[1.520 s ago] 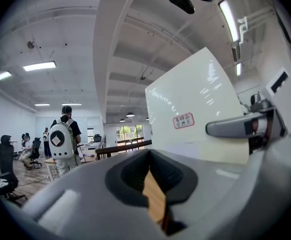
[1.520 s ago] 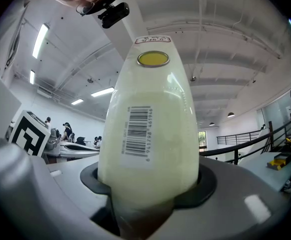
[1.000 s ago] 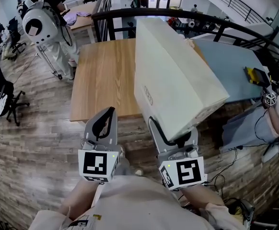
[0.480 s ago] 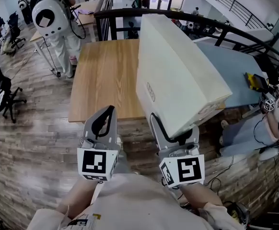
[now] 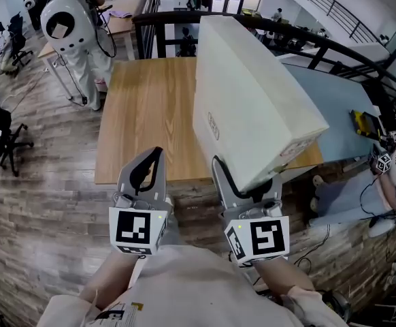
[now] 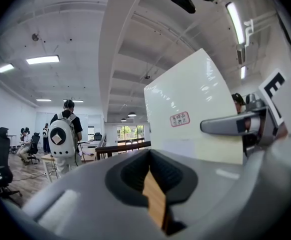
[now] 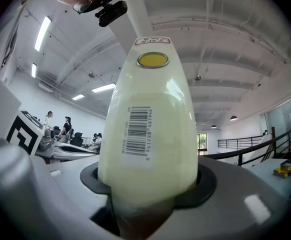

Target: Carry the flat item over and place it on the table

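Observation:
A large flat cream box hangs tilted in the air over the right part of a wooden table. My right gripper is shut on the box's near lower edge. In the right gripper view the box, with a barcode and a yellow dot, rises from between the jaws. My left gripper is beside it on the left, shut with nothing in it, short of the table's near edge. The left gripper view shows the box's broad face with a small red label.
A black railing runs behind the table. A grey-blue table with a yellow-black item stands to the right, where another person's hand holds a marker cube. A person with a white backpack stands far left. Wood floor lies below.
The wooden table has come a little nearer in the head view. The box stays in my right gripper, and the person with the backpack has shifted slightly.

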`<state>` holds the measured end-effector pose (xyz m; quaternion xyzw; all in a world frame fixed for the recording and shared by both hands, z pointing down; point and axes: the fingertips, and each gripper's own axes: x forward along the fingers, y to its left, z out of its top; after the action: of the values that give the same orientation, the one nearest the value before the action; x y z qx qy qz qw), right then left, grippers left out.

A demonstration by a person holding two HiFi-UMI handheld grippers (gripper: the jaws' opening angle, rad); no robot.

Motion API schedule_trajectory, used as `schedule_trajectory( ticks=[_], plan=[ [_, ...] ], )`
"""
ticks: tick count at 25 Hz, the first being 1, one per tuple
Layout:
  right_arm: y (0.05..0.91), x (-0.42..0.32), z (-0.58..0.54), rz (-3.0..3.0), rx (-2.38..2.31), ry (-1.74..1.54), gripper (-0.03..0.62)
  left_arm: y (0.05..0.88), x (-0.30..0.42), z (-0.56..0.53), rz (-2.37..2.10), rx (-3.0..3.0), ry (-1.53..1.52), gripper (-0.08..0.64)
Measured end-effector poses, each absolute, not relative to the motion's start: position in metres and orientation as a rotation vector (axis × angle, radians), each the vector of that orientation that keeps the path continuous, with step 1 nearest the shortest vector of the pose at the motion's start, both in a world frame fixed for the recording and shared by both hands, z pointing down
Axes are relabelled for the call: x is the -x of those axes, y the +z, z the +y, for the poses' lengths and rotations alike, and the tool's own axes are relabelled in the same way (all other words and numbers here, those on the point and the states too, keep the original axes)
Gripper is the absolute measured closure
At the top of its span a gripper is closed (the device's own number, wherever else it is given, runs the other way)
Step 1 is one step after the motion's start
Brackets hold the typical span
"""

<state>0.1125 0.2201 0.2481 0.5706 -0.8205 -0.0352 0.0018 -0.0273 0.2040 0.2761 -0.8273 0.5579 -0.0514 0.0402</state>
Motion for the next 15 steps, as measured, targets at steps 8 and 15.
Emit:
schedule_trajectory(
  ticks=[8,15],
  plan=[
    [0.254,-0.098,0.138,-2.548,-1.807,-0.08,0.288,0.284,0.037,0.124,1.684,2.574,-0.17,0.558],
    [0.248,-0.081,0.067,-2.508,-1.836,-0.063,0.288,0.278,0.054,0.053,1.654,2.607,-0.173,0.558]
  ],
)
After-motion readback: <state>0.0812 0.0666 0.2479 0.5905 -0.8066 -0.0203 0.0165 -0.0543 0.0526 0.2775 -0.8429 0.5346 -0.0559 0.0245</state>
